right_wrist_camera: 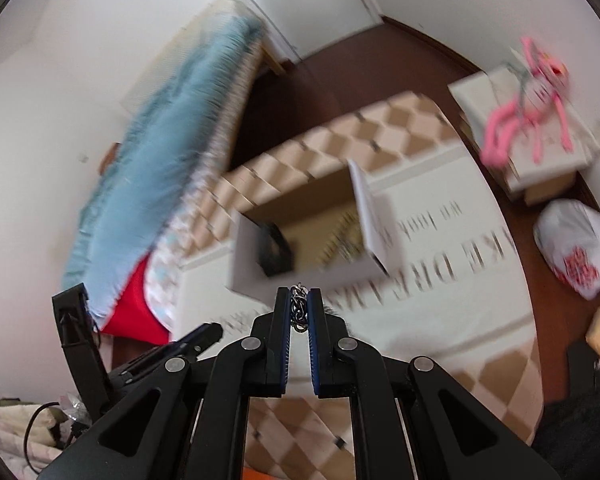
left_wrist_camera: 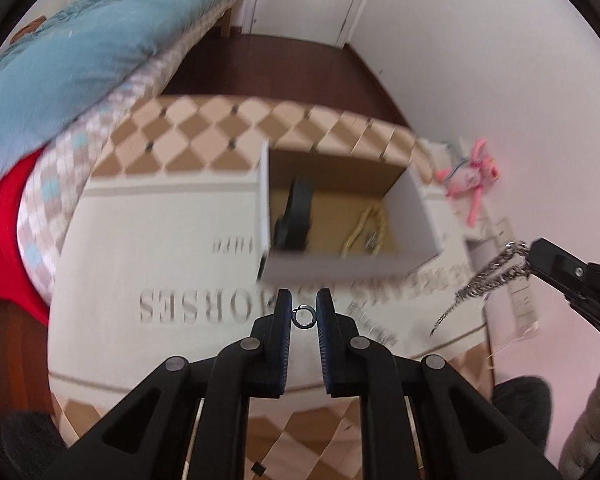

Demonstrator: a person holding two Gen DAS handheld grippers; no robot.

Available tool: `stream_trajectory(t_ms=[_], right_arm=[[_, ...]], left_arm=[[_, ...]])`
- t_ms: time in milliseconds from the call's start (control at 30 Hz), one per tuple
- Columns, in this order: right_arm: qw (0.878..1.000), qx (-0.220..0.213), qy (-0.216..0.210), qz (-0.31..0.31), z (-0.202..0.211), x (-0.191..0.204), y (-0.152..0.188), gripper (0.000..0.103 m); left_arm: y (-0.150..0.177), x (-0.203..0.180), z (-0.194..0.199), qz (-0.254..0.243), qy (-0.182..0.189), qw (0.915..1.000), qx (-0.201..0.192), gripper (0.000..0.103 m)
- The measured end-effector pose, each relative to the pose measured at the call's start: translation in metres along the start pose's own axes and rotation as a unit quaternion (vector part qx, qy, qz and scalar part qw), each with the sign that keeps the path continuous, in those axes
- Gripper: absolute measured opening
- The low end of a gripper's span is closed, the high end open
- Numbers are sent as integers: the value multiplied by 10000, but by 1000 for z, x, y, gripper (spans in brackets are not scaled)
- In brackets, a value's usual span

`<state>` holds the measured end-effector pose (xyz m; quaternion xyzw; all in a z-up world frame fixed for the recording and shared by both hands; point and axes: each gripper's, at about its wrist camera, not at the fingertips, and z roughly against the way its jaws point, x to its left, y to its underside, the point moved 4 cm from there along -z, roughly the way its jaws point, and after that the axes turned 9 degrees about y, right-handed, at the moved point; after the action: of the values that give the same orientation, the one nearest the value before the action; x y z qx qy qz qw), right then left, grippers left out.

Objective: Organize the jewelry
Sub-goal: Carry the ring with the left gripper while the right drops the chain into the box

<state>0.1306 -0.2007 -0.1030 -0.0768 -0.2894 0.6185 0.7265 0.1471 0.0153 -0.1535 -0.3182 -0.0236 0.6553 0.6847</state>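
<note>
My left gripper (left_wrist_camera: 304, 316) is shut on a small dark ring (left_wrist_camera: 303, 316), held above the cream rug short of the box. My right gripper (right_wrist_camera: 299, 308) is shut on a silver chain (right_wrist_camera: 299, 307); in the left wrist view the chain (left_wrist_camera: 488, 280) hangs from the right gripper (left_wrist_camera: 530, 258) to the right of the box. An open white cardboard box (left_wrist_camera: 340, 266) stands on the rug and holds a black band (left_wrist_camera: 296, 216) and gold jewelry (left_wrist_camera: 366, 226). The box also shows in the right wrist view (right_wrist_camera: 252, 260).
A cream rug (left_wrist_camera: 160, 248) with printed letters and a checkered border covers the floor. A bed with a blue blanket (left_wrist_camera: 80, 52) is at the left. A pink plush toy (right_wrist_camera: 528, 108) lies on a low white box. A plastic bag (right_wrist_camera: 576, 248) sits at the right.
</note>
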Motion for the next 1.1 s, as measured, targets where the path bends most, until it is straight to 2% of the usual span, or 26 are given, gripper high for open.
stream_trajectory(t_ms=[167,300,533,700,767,833,900,967,1000,1033,1067,1100], right_arm=[[9992,-248,-20,320,1,24,-47,8],[9988,-168,129,447,-22,29,-75,8],[9959,180,577,666,-77,23,-111,8],[9925,606,735,768,-118,18,-122,9],[9912,824,752,718,-130,14,-122,10],[9898,997,757,680,-138,12,-122,10],[9894,1006,815,663,-139,9,-122,22],[9891,964,892,660,-137,6,-122,36],[9885,933,969,696,-135,5,-121,38],[9879,889,1032,742,-132,5,-120,39],[9869,838,1127,799,-130,5,-119,43],[9855,796,1229,860,-128,5,-117,52]], left_arm=[[-50,-10,-5,-159,134,9998,-58,10],[-83,-11,-32,-229,126,9996,112,10],[-120,-5,-82,-230,10,9984,517,11],[-133,1,-100,-28,-118,9972,735,12],[-137,4,-101,17,-183,9969,762,25],[-141,7,-99,46,-269,9972,702,56],[-144,11,-93,73,-376,9975,589,67],[-145,17,-87,91,-475,9976,495,67],[-145,19,-83,82,-565,9973,452,69],[-143,22,-80,53,-690,9968,410,81],[-141,25,-77,11,-858,9957,354,89],[-138,27,-74,-38,-978,9947,306,99]])
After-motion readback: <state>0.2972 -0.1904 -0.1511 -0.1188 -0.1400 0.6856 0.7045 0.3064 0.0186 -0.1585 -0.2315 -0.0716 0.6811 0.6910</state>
